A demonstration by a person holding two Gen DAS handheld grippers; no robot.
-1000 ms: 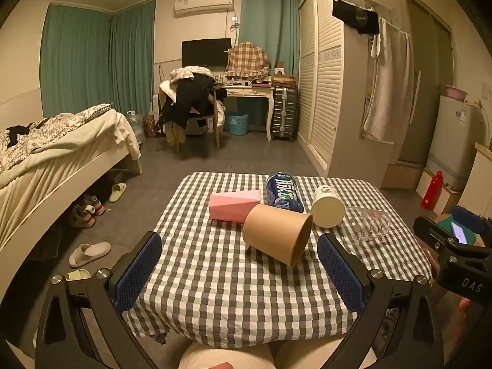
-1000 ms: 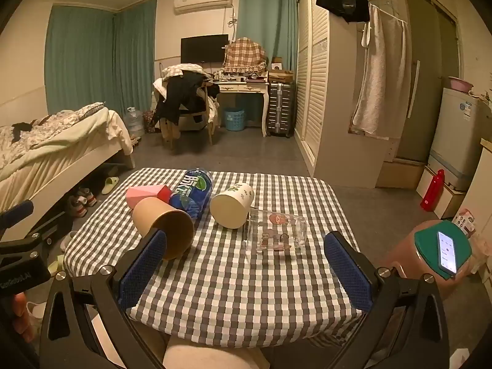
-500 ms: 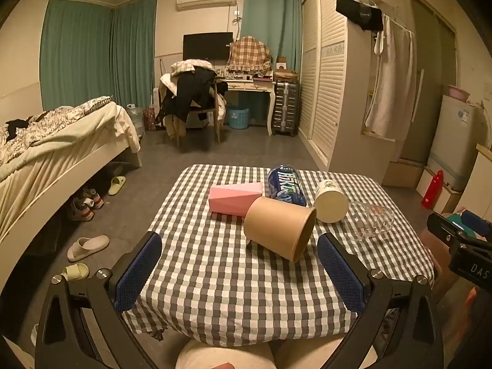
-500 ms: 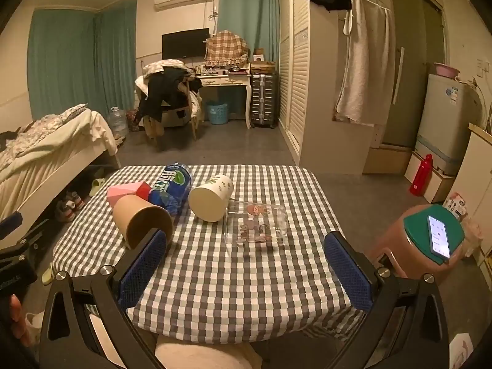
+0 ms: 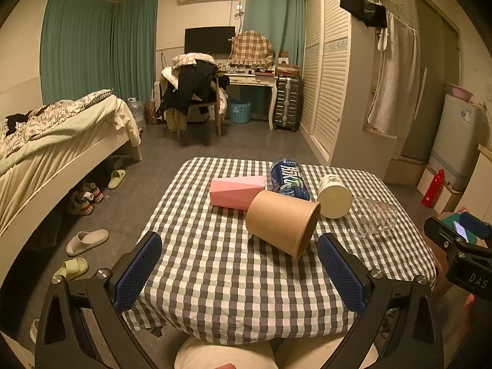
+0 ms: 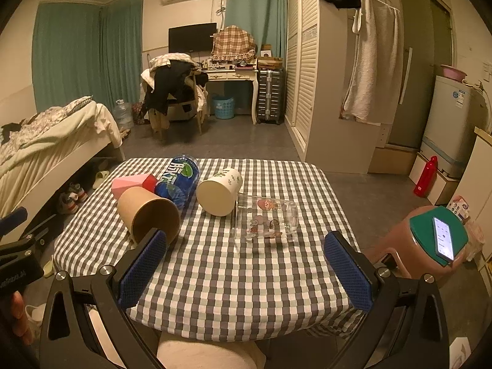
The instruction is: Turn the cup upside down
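Both tongs hang spread wide over the near edge of the checked table (image 5: 215,276), gripping nothing.

Left gripper (image 5: 240,270) has its blue pads (image 5: 140,272) far apart, the brown paper cup (image 5: 281,223) lying on its side at 1 o'clock between them, mouth toward the camera; right gripper (image 6: 246,270) is equally agape, the clear glass (image 6: 266,220) on its side at 12 o'clock, the brown cup at 10 o'clock just behind the left pad (image 6: 143,272); a cream cup (image 6: 218,192) lies toppled touching the glass rim, a blue bottle (image 6: 178,181) lies between it and the brown cup, a pink box (image 5: 236,192) at 11 o'clock of the brown cup; a phone (image 6: 442,238) rests on the green-topped stool (image 6: 421,224) at 3 o'clock.
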